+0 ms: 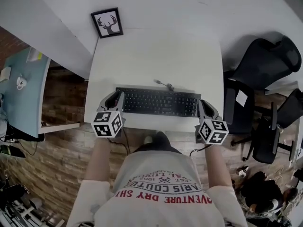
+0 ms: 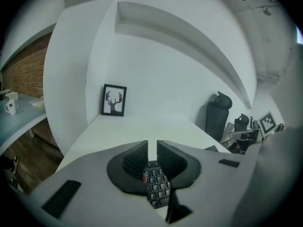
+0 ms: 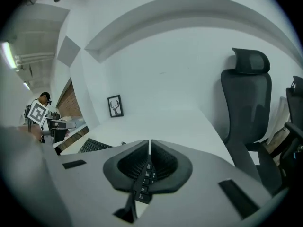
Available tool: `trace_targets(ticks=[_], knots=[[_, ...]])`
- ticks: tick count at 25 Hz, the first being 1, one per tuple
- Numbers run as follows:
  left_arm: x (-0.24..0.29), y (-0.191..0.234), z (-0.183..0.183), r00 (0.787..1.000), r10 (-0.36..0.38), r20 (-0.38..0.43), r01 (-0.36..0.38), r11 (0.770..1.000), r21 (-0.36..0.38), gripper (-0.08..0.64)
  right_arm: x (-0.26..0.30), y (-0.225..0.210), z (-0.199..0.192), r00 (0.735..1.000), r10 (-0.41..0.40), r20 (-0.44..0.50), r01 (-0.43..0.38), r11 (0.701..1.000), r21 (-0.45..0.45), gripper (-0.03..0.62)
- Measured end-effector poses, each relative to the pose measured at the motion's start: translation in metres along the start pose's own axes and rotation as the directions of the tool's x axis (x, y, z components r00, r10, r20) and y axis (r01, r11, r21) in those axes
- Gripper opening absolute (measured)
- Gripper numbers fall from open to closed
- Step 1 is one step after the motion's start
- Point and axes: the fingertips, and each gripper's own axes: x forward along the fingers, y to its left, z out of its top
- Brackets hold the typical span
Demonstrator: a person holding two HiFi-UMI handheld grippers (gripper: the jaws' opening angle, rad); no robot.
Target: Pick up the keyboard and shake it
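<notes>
Left gripper [image 1: 117,100]: jaws clamped on the keyboard [image 1: 158,102] — left end.
Right gripper [image 1: 202,109]: jaws clamped on its right end.
Keyboard: spanned between both grippers, over the desk's [image 1: 156,56] near edge.

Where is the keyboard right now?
Head view, centre: the keyboard spans the desk's near part, its left end gripped by the left gripper and its right end by the right gripper.
</notes>
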Motion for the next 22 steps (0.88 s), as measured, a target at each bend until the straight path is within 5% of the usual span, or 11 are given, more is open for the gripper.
trace_targets(ticks=[7, 22], knots=[[-0.030, -0.046, 0.065, 0.982, -0.052, 0.181, 0.041, 0.997, 0.064, 0.032, -0.024, 0.036, 0.066, 0.986, 0.051, 0.158, -0.034, 0.993, -0.110, 0.026], [-0.088, -0.127, 0.161, 0.870, -0.175, 0.461, 0.042, 0.958, 0.284, 0.031, -0.078, 0.085, 0.155, 0.898, 0.154, 0.413, -0.057, 0.970, -0.238, 0.025]])
